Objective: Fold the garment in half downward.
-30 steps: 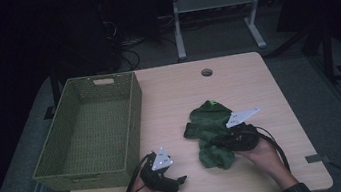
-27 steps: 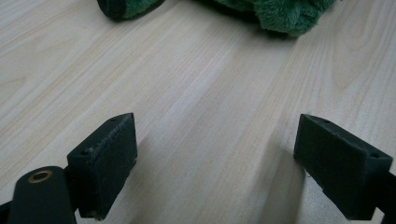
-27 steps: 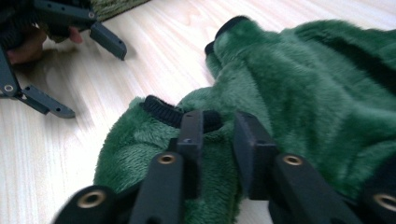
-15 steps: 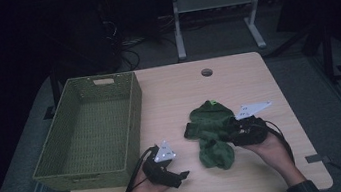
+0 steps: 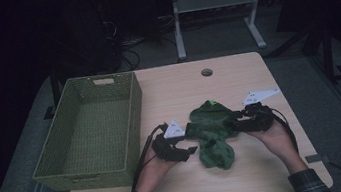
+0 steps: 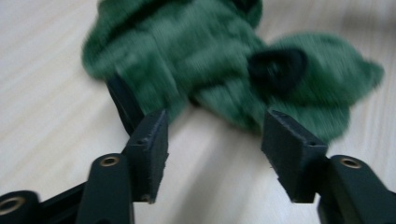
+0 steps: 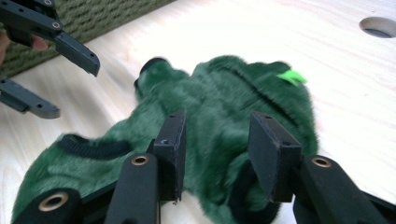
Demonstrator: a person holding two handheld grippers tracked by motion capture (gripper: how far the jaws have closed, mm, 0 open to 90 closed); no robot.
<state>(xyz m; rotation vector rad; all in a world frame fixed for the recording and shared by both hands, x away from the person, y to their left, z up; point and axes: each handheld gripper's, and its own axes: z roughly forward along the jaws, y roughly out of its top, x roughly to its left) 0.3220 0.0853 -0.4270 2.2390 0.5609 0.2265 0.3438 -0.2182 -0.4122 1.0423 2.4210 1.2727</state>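
Note:
A dark green fleece garment (image 5: 211, 130) with black trim and a bright green tag (image 7: 290, 77) lies crumpled on the wooden table (image 5: 250, 175). My left gripper (image 5: 190, 141) comes in from its left. In the left gripper view its jaws (image 6: 215, 135) have just been closing; they stand open over bare wood, and the garment (image 6: 201, 51) lies just past the tips. My right gripper (image 5: 230, 125) reaches in from the right. Its jaws (image 7: 215, 140) have opened a little and hang over the fleece (image 7: 219, 93) without pressing it. The left gripper (image 7: 74, 88) shows beyond.
A green woven basket (image 5: 133, 116) stands empty on the table's left half, close to my left hand; its wall (image 7: 93, 14) shows in the right gripper view. A round cable hole (image 5: 206, 72) sits near the far edge. A metal stand (image 5: 216, 3) is behind the table.
My left gripper has moved right and up to the garment's edge, with its jaws narrower. My right gripper has drawn slightly right and away from me, and the fleece has stretched out a little.

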